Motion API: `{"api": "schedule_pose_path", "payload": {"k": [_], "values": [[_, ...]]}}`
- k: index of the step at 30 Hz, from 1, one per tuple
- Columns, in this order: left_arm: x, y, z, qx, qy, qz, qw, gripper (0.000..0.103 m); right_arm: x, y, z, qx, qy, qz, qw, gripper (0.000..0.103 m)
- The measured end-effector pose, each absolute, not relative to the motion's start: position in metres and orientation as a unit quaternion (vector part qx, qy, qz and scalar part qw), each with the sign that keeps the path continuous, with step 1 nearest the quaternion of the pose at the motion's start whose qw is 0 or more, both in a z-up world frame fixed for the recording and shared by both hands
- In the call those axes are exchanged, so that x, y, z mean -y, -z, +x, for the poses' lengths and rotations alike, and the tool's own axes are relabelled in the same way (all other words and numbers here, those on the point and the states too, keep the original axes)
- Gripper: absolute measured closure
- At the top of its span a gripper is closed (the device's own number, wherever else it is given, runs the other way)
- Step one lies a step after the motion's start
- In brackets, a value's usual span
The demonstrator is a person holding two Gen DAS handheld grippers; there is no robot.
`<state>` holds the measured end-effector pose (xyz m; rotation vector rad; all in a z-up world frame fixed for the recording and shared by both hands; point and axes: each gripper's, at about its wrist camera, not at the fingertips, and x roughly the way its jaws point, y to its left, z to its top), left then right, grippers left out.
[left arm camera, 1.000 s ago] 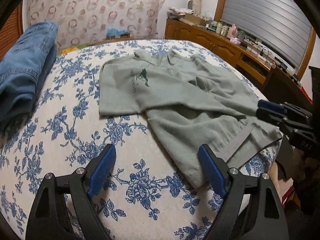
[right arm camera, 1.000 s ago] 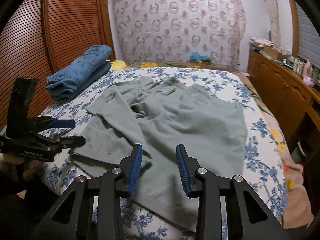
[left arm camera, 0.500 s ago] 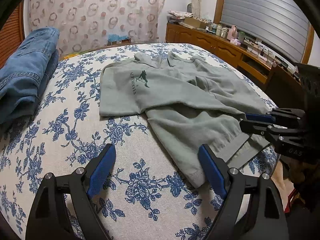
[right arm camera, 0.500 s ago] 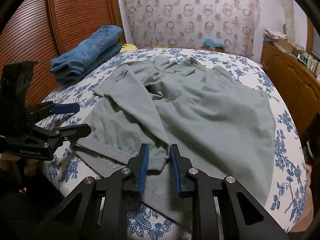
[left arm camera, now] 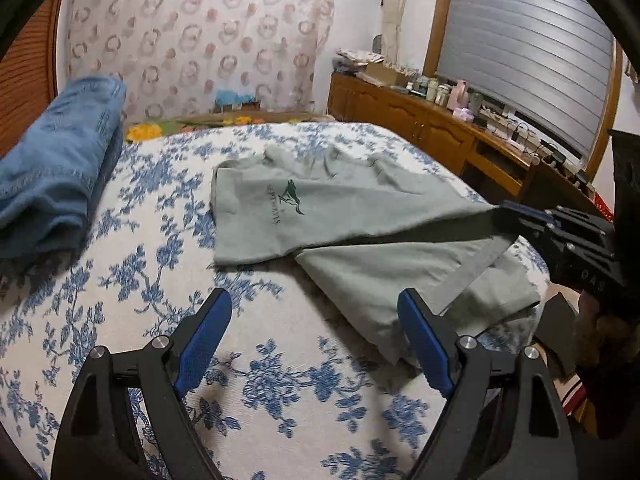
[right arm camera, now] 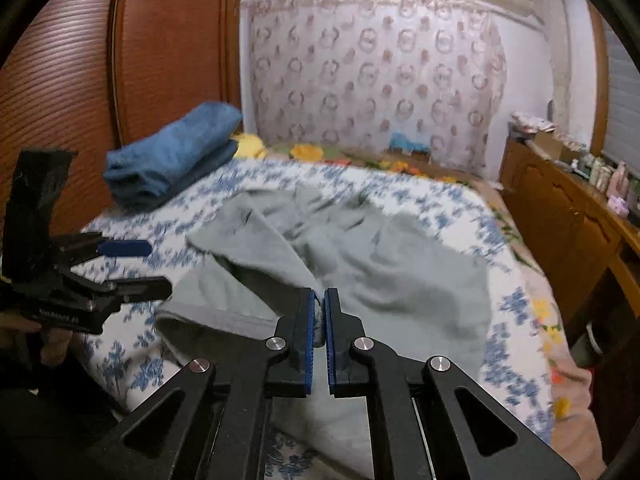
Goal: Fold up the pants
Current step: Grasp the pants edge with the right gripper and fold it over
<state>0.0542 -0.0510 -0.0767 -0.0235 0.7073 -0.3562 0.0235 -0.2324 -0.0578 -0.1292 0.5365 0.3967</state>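
The grey-green pants (left arm camera: 360,216) lie spread on the floral bedspread (left arm camera: 160,264), their long axis running from the waist at the far end of the bed toward the near right corner, where the leg ends hang at the edge. A printed logo (left arm camera: 286,202) shows on the upper leg, which crosses over the lower one.

The right gripper (right arm camera: 319,320) sits at that near end with its jaws closed down to a thin slit, and a fold of the pants' cloth is pinched between the blue pads (right arm camera: 308,344). In the left wrist view that cloth rises off the bed in a taut ridge toward the right gripper, so the upper leg's hem is lifted while the rest rests flat.

The left gripper (left arm camera: 316,344) hovers over bare bedspread with its jaws wide apart and nothing between them. The lower leg's hem (left arm camera: 472,312) lies just to its right and slightly farther in, touching the bed, so of the two free ends this is the one the left gripper is nearer to (the right one is already occupied).

Judging from this, the coming move turns on that short rightward offset: the left gripper needs to shift right onto the lower hem. A stack of folded blue jeans (left arm camera: 56,184) sits well apart at the far left.
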Motion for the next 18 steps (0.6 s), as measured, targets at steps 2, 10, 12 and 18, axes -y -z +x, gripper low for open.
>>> {"api": "schedule_pose_path", "payload": {"k": [2, 10, 12, 18], "values": [[0.055, 0.073, 0.053, -0.340, 0.180, -0.007, 0.923, 0.017, 0.236, 0.053, 0.019, -0.256, -0.192, -0.060, 0.945, 0.098], [0.069, 0.075, 0.054, -0.343, 0.193, 0.005, 0.919, 0.018, 0.249, 0.049, -0.011, -0.236, -0.175, -0.065, 0.954, 0.098], [0.071, 0.076, 0.055, -0.345, 0.193, 0.004, 0.919, 0.018, 0.254, 0.051, -0.014, -0.239, -0.170, -0.060, 0.954, 0.098], [0.080, 0.079, 0.060, -0.352, 0.198, 0.004, 0.915, 0.018, 0.260, 0.057, -0.022, -0.252, -0.156, -0.053, 0.954, 0.098]]}}
